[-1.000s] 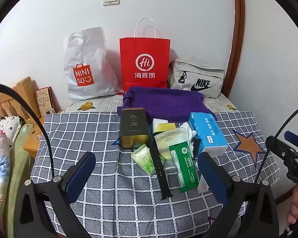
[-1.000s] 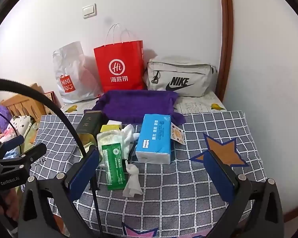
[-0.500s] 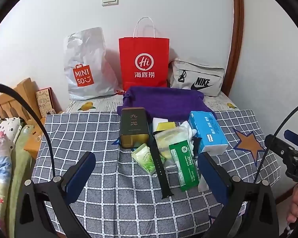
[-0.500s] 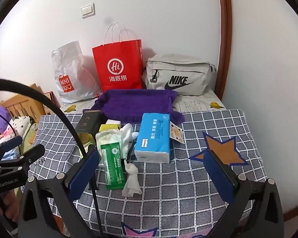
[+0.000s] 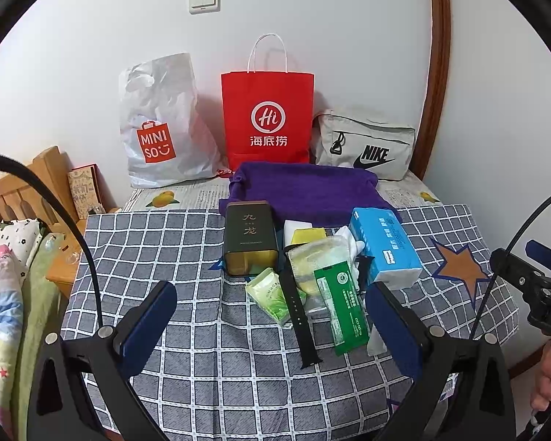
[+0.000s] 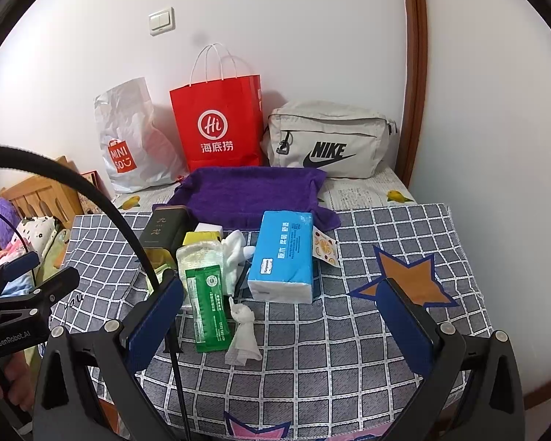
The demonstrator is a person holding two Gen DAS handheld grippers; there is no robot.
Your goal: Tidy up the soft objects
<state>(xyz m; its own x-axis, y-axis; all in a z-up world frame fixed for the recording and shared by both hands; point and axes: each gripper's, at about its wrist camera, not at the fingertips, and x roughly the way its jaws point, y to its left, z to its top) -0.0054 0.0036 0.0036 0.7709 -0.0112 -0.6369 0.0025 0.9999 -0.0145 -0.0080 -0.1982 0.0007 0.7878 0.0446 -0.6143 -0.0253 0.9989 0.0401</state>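
Note:
A pile lies mid-table on the checked cloth point(image 5: 165, 257): a blue tissue pack point(image 5: 384, 246) point(image 6: 284, 253), a green sachet point(image 5: 339, 305) point(image 6: 207, 310), a clear wipes pack point(image 5: 321, 261), a small green tissue packet point(image 5: 270, 294), a crumpled white tissue point(image 6: 242, 334), a white cloth point(image 6: 235, 250), a dark tin point(image 5: 249, 237) and a black watch strap point(image 5: 297, 308). A purple towel point(image 5: 305, 187) point(image 6: 253, 191) lies behind. My left gripper point(image 5: 272, 327) and right gripper point(image 6: 281, 323) hang open and empty in front of the pile.
A white MINISO bag point(image 5: 158, 125), a red paper bag point(image 5: 268, 117) and a grey Nike pouch point(image 5: 363, 145) stand against the back wall. A wooden bed frame and bedding point(image 5: 14, 228) lie to the left. The wall is close on the right.
Both views have shifted very slightly; nothing on the table has moved and both grippers stay open.

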